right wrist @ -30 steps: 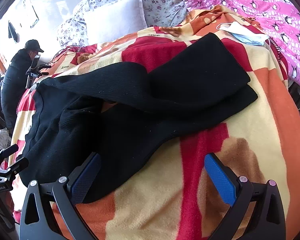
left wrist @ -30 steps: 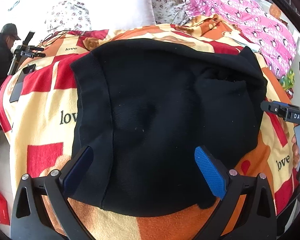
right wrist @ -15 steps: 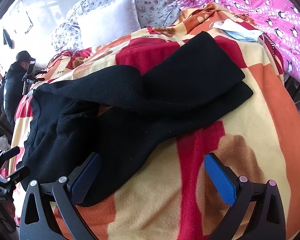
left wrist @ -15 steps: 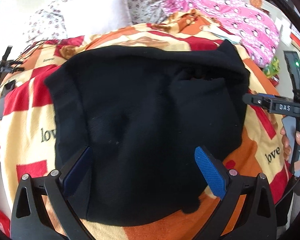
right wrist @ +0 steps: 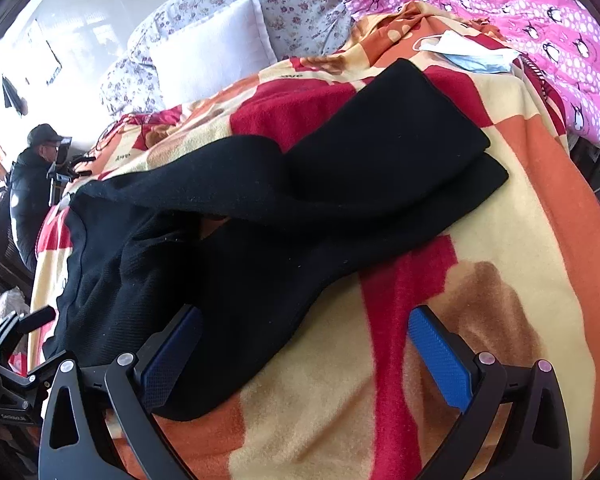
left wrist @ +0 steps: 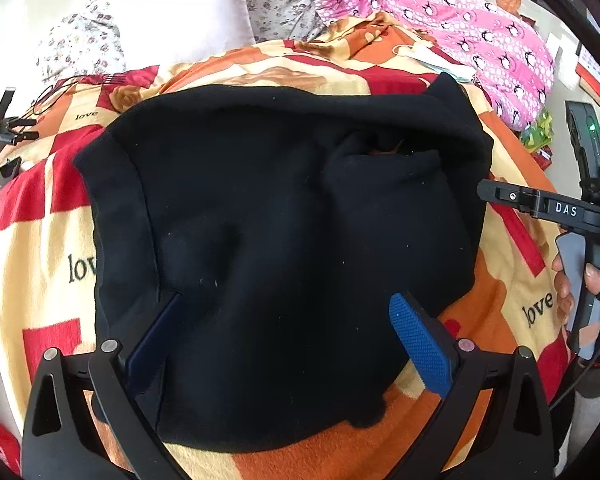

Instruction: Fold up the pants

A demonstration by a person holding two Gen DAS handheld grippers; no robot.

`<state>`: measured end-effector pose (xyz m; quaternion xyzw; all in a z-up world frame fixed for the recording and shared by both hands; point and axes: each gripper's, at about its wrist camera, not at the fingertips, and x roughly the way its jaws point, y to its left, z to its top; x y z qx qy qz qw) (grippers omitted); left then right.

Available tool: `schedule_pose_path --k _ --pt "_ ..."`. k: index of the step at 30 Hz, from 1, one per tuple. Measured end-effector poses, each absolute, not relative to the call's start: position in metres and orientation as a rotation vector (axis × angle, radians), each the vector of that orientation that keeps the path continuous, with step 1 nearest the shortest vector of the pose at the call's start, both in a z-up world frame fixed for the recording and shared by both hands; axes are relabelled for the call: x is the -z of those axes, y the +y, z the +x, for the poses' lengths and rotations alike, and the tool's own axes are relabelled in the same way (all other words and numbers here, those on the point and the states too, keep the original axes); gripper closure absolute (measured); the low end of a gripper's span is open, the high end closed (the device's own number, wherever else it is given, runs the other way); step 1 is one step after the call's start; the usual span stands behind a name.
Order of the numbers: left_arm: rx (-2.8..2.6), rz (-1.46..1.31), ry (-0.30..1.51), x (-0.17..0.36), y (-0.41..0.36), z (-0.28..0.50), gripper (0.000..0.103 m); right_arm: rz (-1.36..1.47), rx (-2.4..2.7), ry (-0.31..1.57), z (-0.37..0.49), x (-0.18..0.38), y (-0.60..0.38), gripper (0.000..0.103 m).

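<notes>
Black pants (left wrist: 284,248) lie loosely on a red, orange and cream blanket (left wrist: 40,264) on a bed. In the left wrist view their waistband runs down the left side. My left gripper (left wrist: 284,332) is open and empty, hovering over the near edge of the pants. In the right wrist view the pants (right wrist: 300,216) have both legs stretching up to the right, one lying over the other. My right gripper (right wrist: 304,344) is open and empty above the near leg edge and the blanket (right wrist: 520,280). The right gripper body (left wrist: 548,208) shows at the right of the left wrist view.
A white pillow (right wrist: 216,60) and floral bedding lie at the head of the bed. A pink penguin quilt (right wrist: 540,20) lies at the right. A face mask (right wrist: 472,56) lies beyond the pant legs. A person in black (right wrist: 32,192) stands at the far left.
My left gripper has drifted so the pants sit further right and lower in its view. The right view has barely shifted. Both grippers stay open.
</notes>
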<state>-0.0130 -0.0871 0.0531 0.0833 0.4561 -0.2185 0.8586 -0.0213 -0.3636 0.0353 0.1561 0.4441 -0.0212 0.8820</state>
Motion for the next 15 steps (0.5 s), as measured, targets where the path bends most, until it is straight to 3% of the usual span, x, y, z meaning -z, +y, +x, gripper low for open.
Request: schedule_pose_path --k 8,15 --pt "0.372 0.088 0.963 -0.051 -0.068 -0.018 0.001 0.339 0.005 0.928 0.000 -0.025 -0.379 0.002" --pt "0.340 0.113 0.965 -0.052 -0.072 -0.016 0.001 0.364 -0.005 0.871 0.010 -0.026 -0.382 0.027"
